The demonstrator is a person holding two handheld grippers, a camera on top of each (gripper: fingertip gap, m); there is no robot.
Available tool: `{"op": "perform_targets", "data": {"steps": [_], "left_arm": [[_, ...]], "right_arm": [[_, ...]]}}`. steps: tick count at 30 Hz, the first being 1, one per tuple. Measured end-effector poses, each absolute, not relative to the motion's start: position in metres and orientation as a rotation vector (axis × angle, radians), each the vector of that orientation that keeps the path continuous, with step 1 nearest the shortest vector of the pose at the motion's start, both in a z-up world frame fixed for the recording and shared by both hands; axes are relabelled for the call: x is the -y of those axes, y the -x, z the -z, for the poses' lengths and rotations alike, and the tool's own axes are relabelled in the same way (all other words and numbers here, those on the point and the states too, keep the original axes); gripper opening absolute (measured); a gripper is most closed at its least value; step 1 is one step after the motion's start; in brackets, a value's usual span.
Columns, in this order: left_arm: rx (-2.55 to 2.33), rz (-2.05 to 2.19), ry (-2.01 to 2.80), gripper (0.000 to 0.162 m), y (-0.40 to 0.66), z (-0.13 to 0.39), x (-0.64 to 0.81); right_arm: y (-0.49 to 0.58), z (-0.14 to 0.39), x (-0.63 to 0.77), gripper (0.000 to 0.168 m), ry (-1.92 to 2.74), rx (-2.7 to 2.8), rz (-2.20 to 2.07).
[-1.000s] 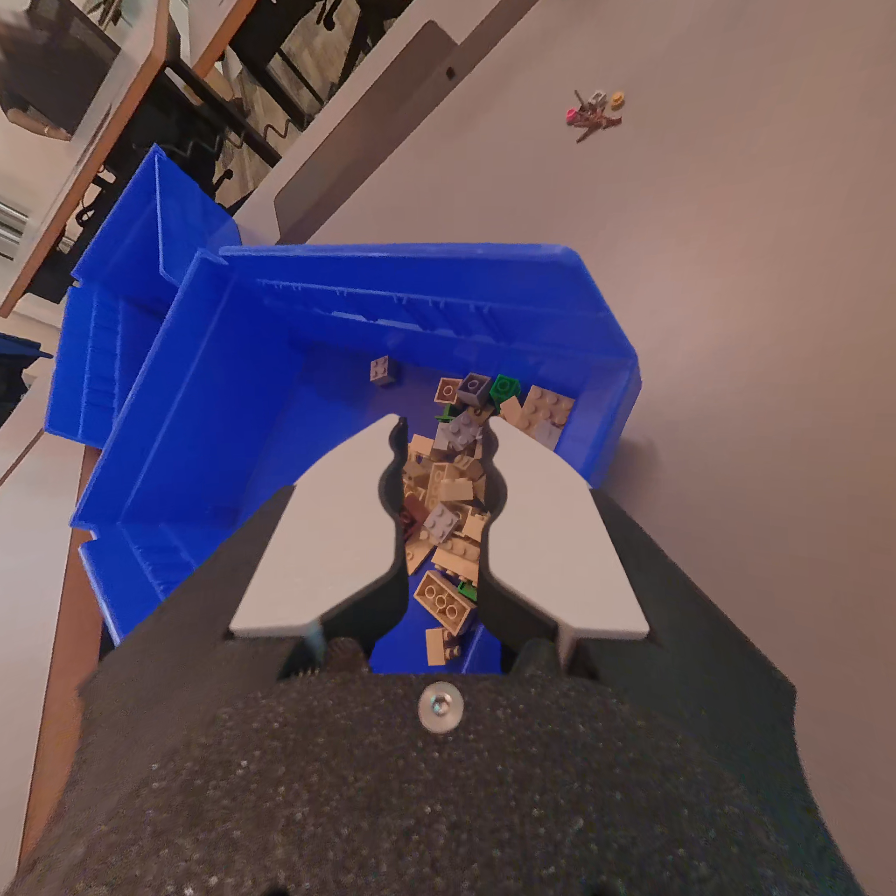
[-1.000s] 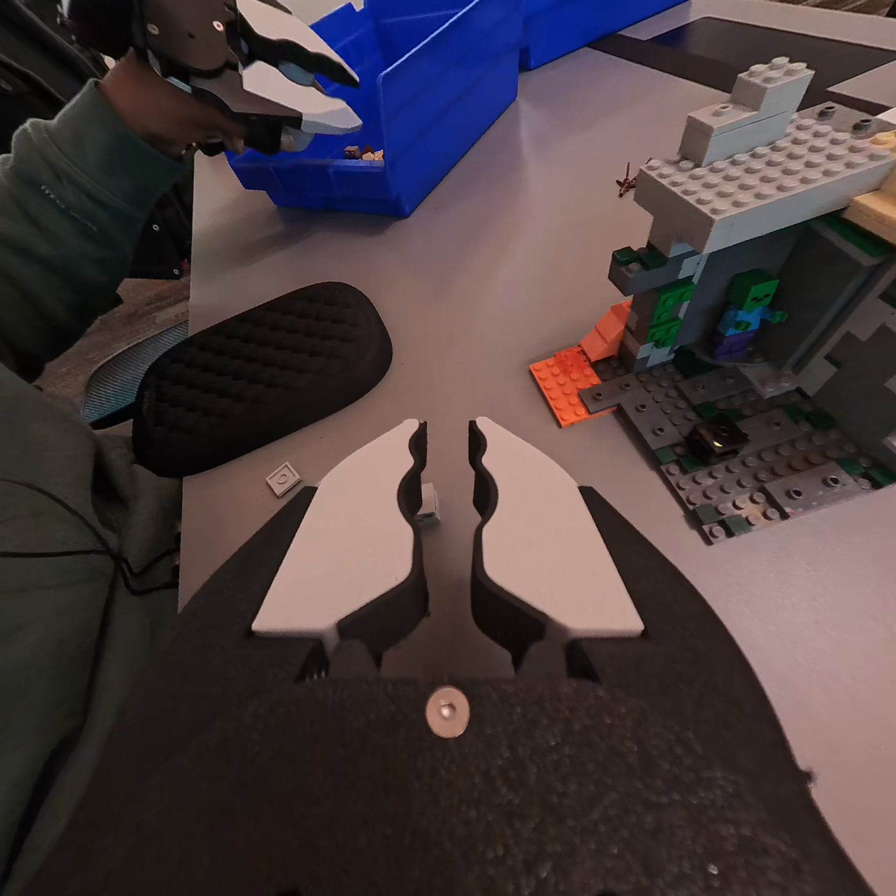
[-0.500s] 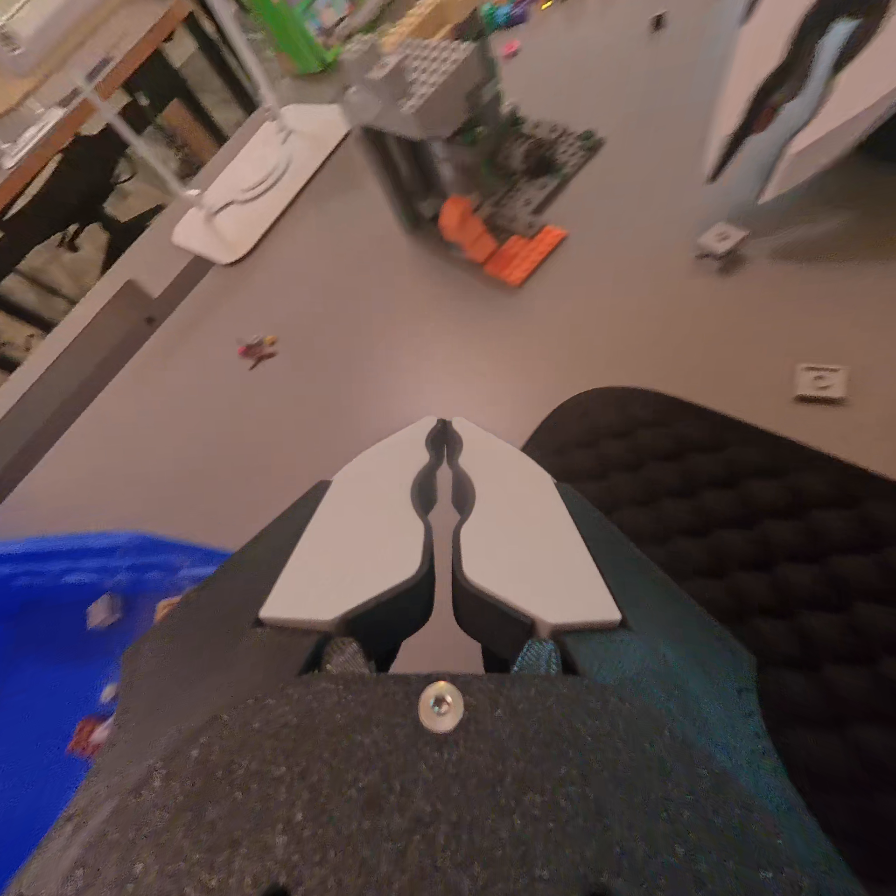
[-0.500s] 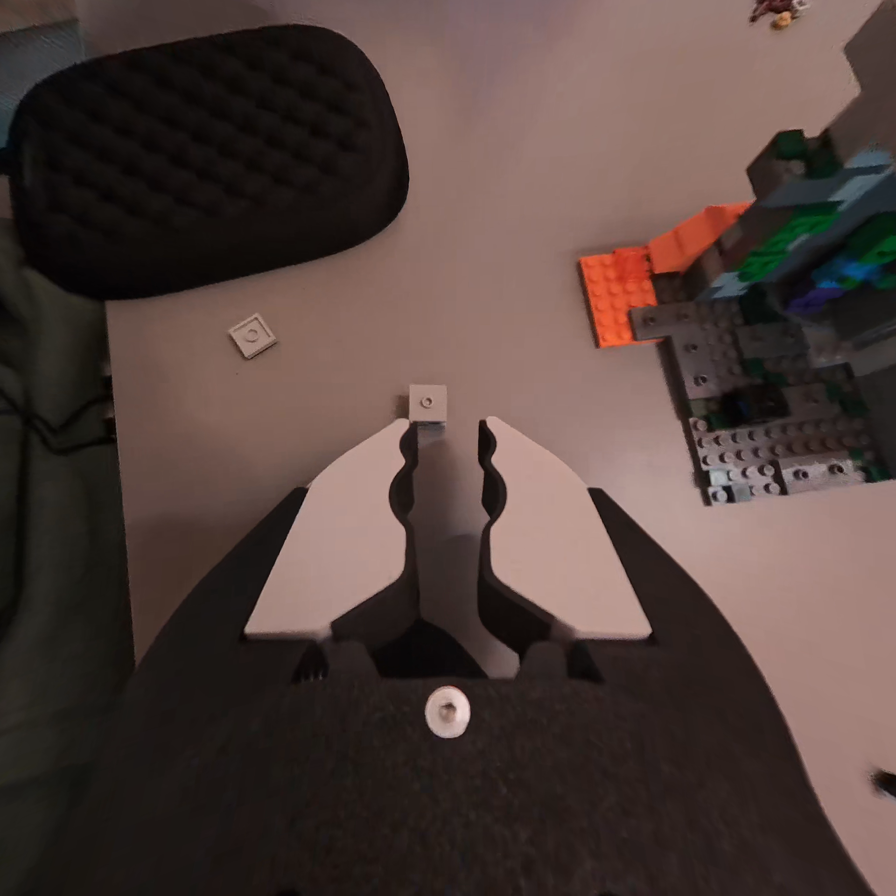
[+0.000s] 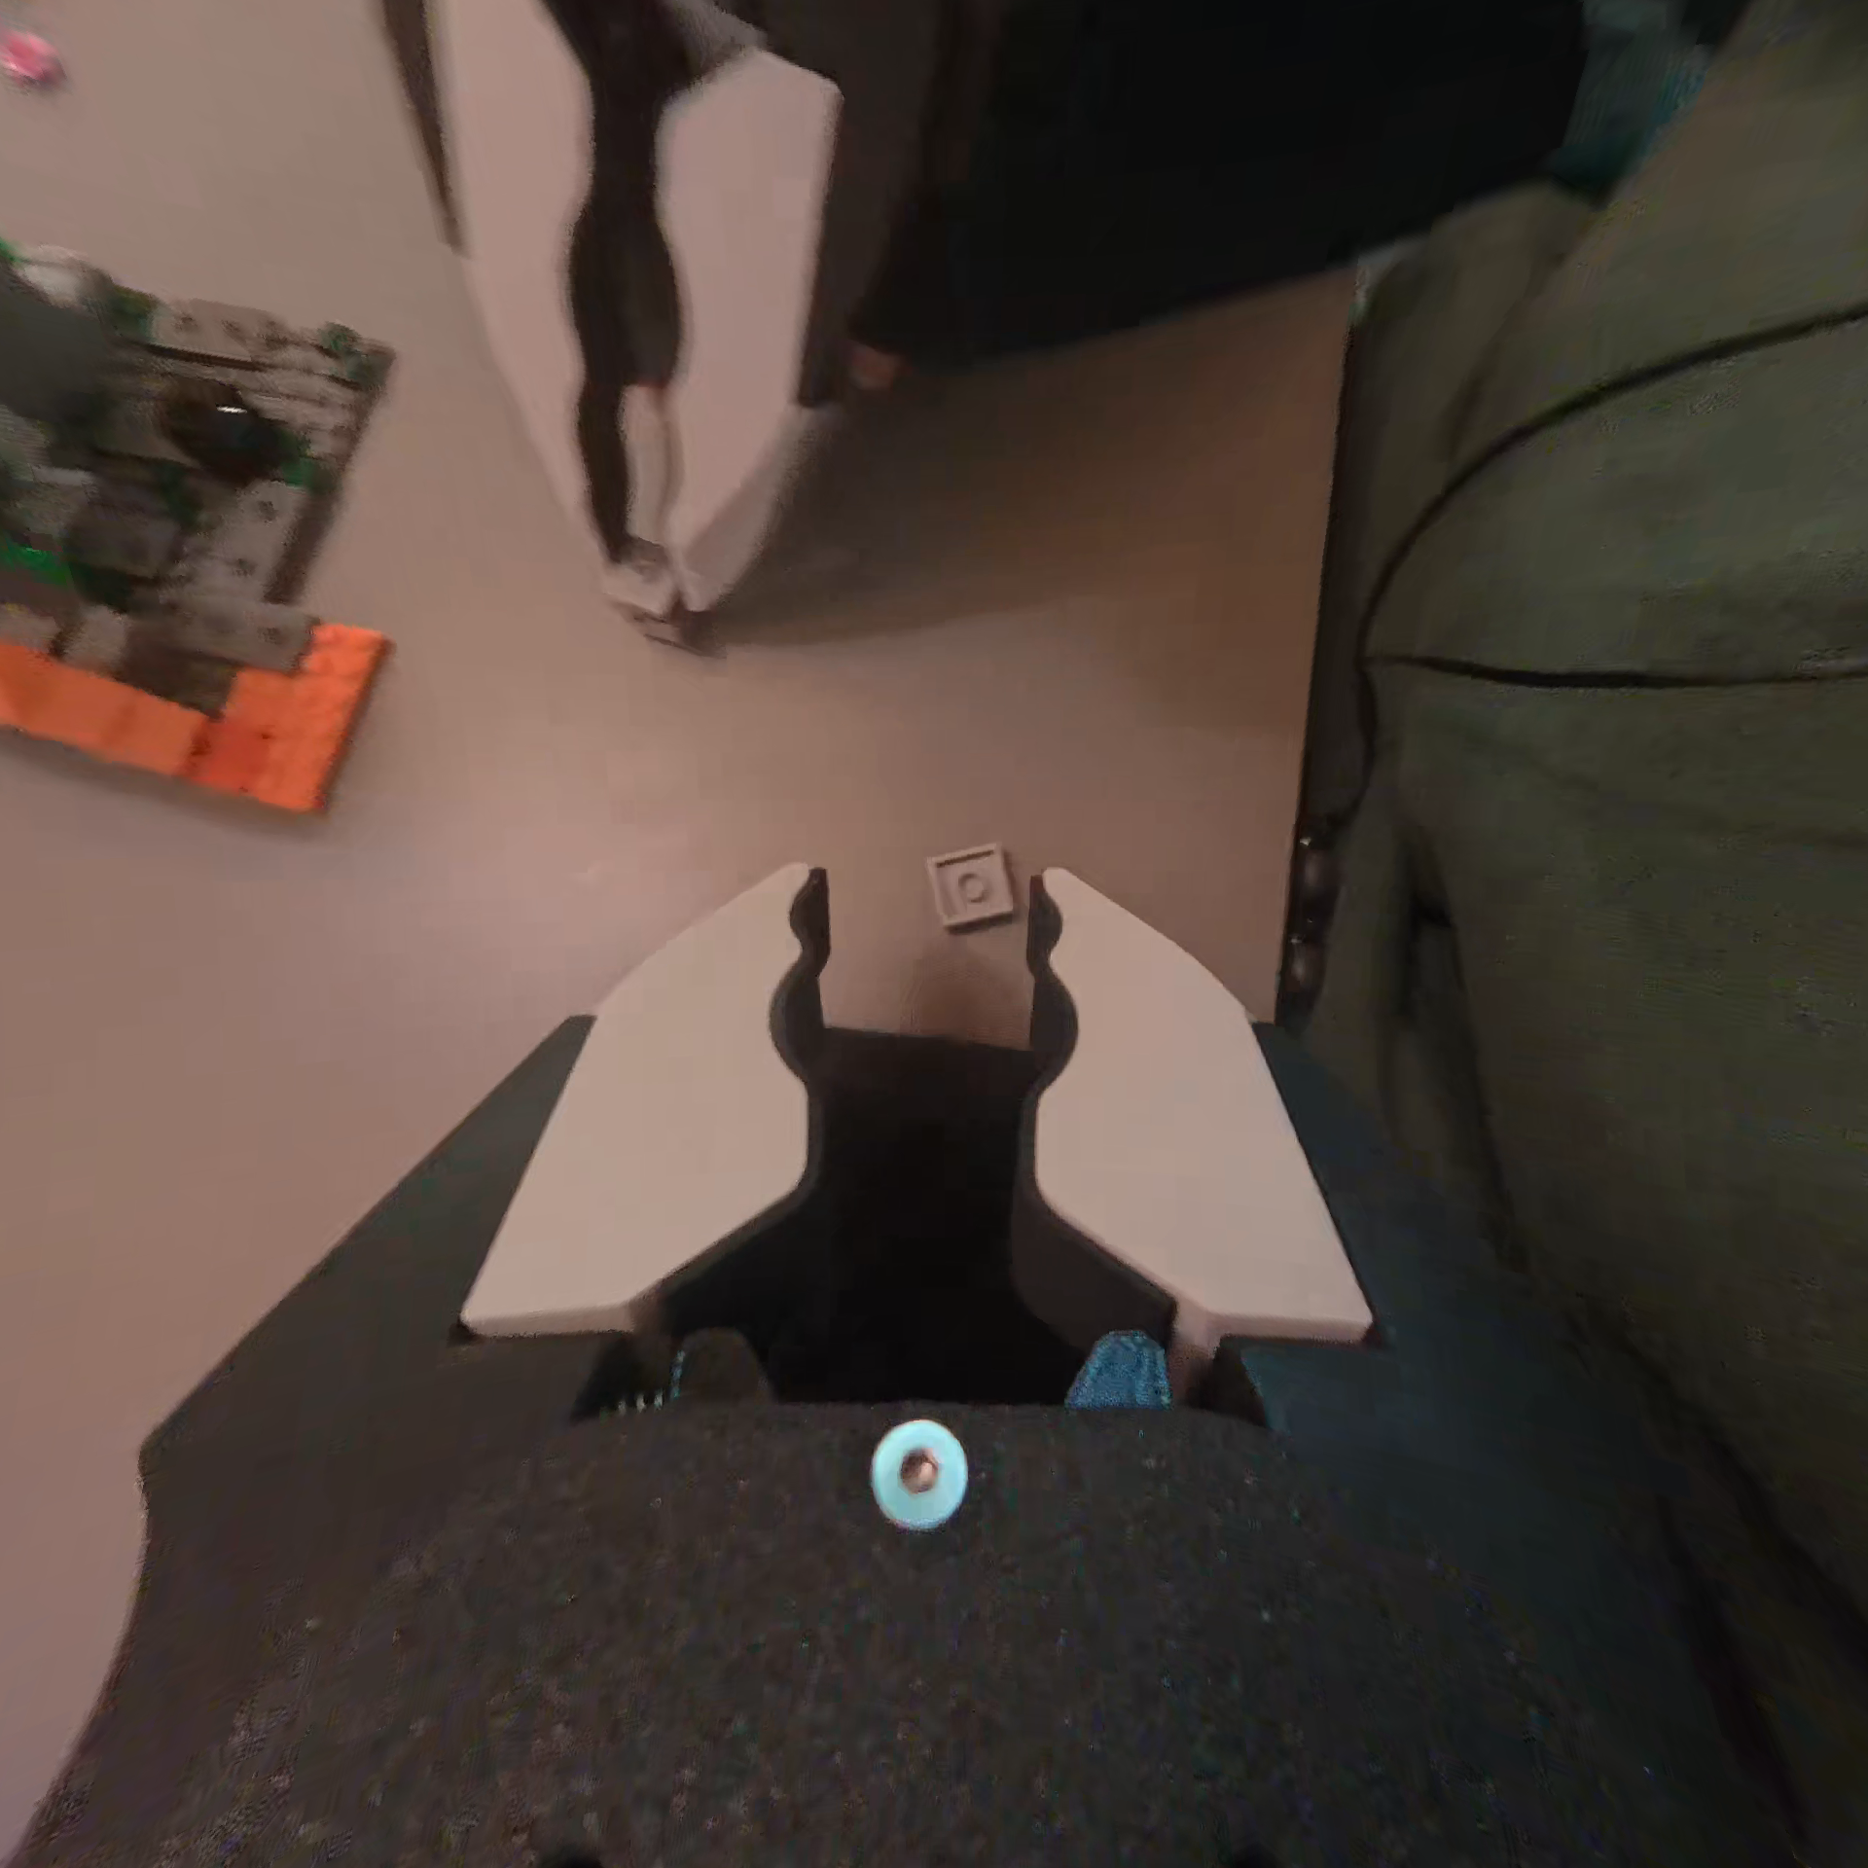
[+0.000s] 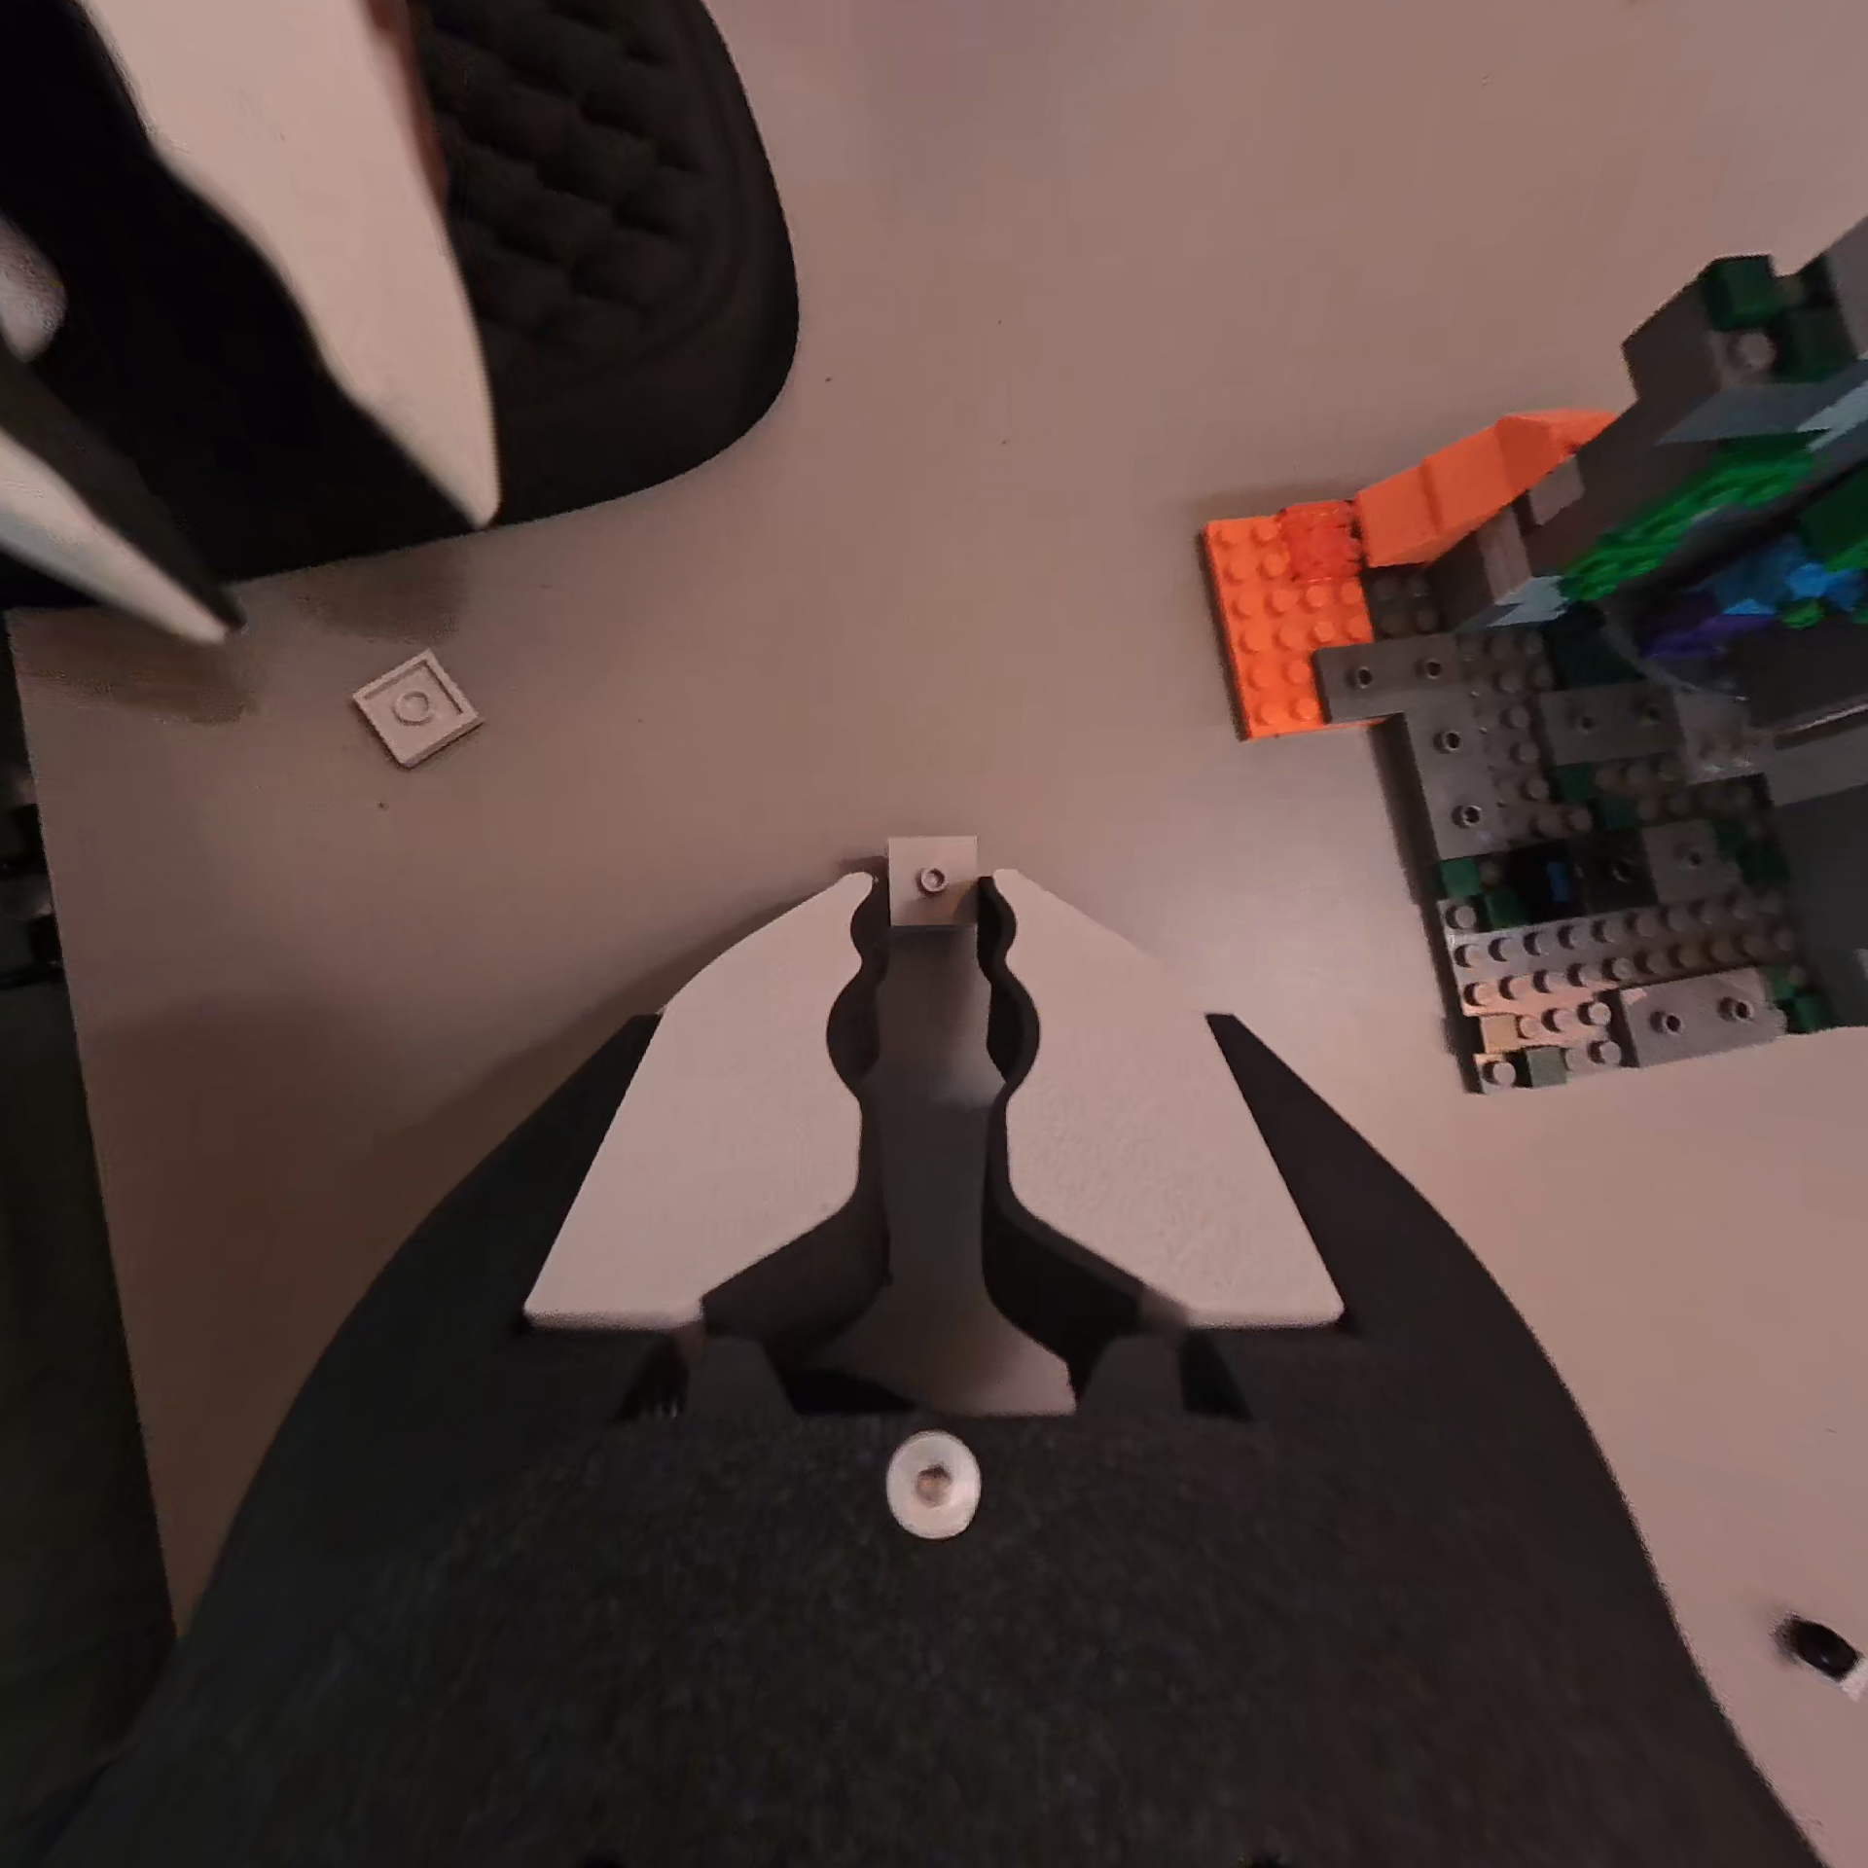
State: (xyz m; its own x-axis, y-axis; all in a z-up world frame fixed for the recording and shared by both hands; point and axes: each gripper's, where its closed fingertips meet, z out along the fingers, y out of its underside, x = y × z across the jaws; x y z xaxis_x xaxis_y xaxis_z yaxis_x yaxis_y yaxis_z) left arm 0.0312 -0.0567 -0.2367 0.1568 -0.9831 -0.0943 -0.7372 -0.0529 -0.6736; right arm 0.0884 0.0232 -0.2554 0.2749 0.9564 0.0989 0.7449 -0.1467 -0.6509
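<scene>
- Since the earlier frame, the left hand-held gripper [image 5: 925,890] has swung off the blue bin — now spread above a flat grey tile [image 5: 970,888] on the table [image 5: 505,960].
- Right hand-held gripper [image 6: 932,881] pinches a small grey brick [image 6: 932,879] at its tips.
- Advice: centre the tile between the left fingers before closing — it lies nearer the right one.

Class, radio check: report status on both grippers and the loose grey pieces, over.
Left gripper open, over flat grey tile. Right gripper shut on small grey brick at table level. Black pad and brick model stand apart, nothing blocking.

We are seeing a grey tile [image 5: 970,889] at centre, an orange plate [image 6: 1284,627] at right, a black quilted pad [image 6: 627,232] upper left, a beige tabletop [image 6: 1011,404].
</scene>
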Motion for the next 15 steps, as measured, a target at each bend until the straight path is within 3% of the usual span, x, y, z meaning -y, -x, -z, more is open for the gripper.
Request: {"op": "perform_targets", "data": {"steps": [5,8,15], "left_arm": [[-1.762,0.447,1.906,0.029,-0.041,0.257,0.062],[-1.834,0.396,1.857,0.000,-0.044,0.259,0.060],[-1.358,0.817,1.836,0.000,-0.029,0.201,0.028]], "right_arm": [[-0.091,0.258,-0.025,0.016,1.955,1.508,-0.451],[-0.092,0.257,-0.026,0.016,1.951,1.495,-0.462],[-0.093,0.257,-0.026,0.016,1.946,1.472,-0.486]]}}
